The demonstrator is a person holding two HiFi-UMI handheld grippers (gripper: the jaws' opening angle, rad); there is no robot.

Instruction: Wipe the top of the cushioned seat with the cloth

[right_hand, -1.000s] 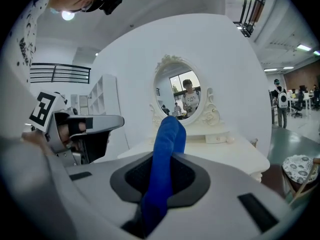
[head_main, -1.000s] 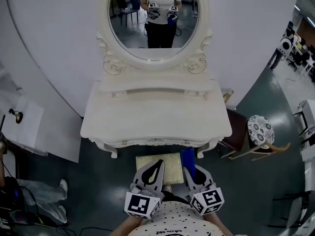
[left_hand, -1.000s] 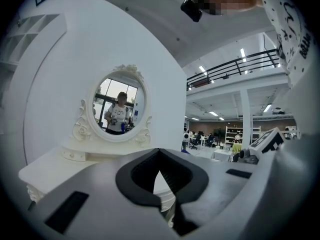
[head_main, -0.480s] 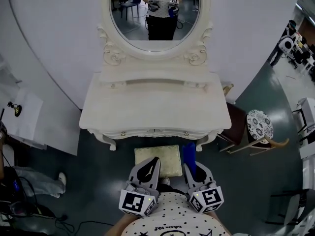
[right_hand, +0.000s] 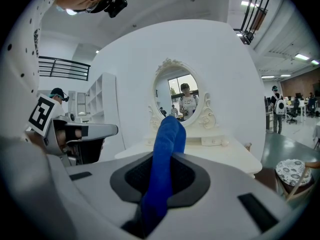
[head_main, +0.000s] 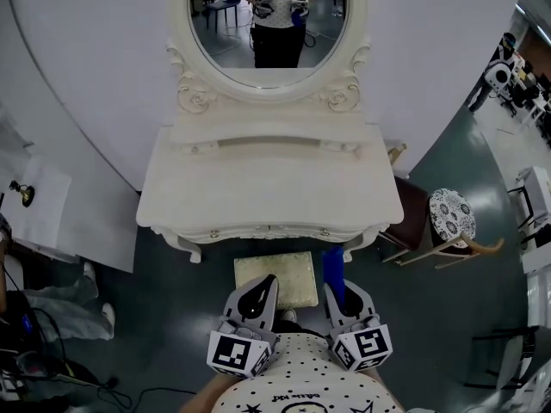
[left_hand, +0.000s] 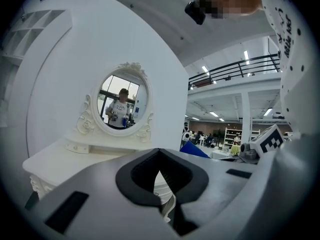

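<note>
The cushioned seat, a pale square stool, stands on the dark floor just in front of the white dressing table. Both grippers hover above its near edge, close to my body. My left gripper is over the seat's near left part, shut with nothing in it; in the left gripper view its jaws meet. My right gripper is at the seat's right edge, shut on a blue cloth, which sticks up from the jaws as a rolled strip.
An oval mirror in an ornate frame rises behind the dressing table and reflects the person. A brown chair and a stool with a patterned round top stand at the right. A white box and someone's legs are at the left.
The view has shifted so the seat and table sit slightly higher in the picture. Both grippers stay near my body, and the blue cloth stays held in the right one.
</note>
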